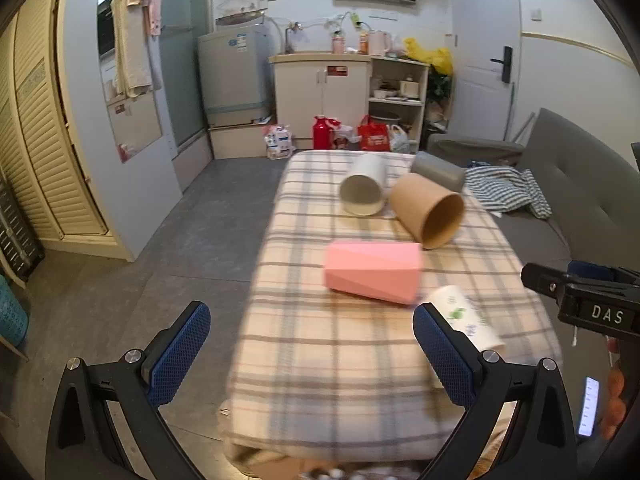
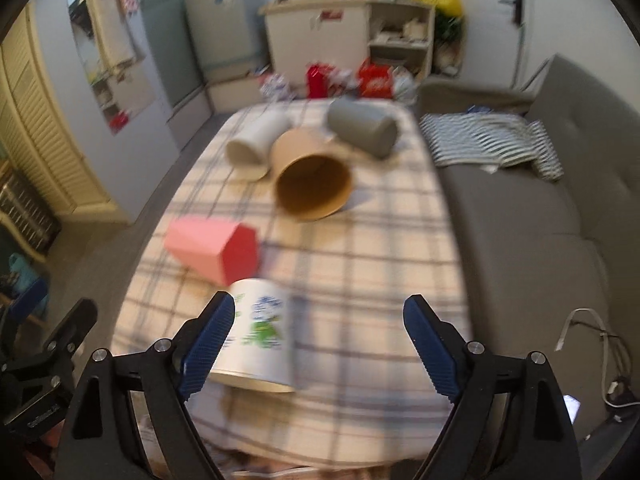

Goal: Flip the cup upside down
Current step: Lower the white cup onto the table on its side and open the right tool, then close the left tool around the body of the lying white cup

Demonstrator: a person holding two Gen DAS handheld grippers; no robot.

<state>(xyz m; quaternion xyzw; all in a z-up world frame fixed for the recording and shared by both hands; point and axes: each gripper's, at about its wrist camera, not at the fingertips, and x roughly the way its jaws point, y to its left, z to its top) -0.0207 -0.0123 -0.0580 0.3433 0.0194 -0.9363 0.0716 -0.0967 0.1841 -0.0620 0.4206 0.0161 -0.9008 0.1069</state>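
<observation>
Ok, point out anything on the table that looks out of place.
All five cups lie on their sides on the plaid cloth: white, grey, brown, pink and the printed one. None stands upright.

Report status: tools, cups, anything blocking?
Left tool and right tool open, empty. Five cups on their sides; printed white cup nearest right tool. Pink cup close beside it.
</observation>
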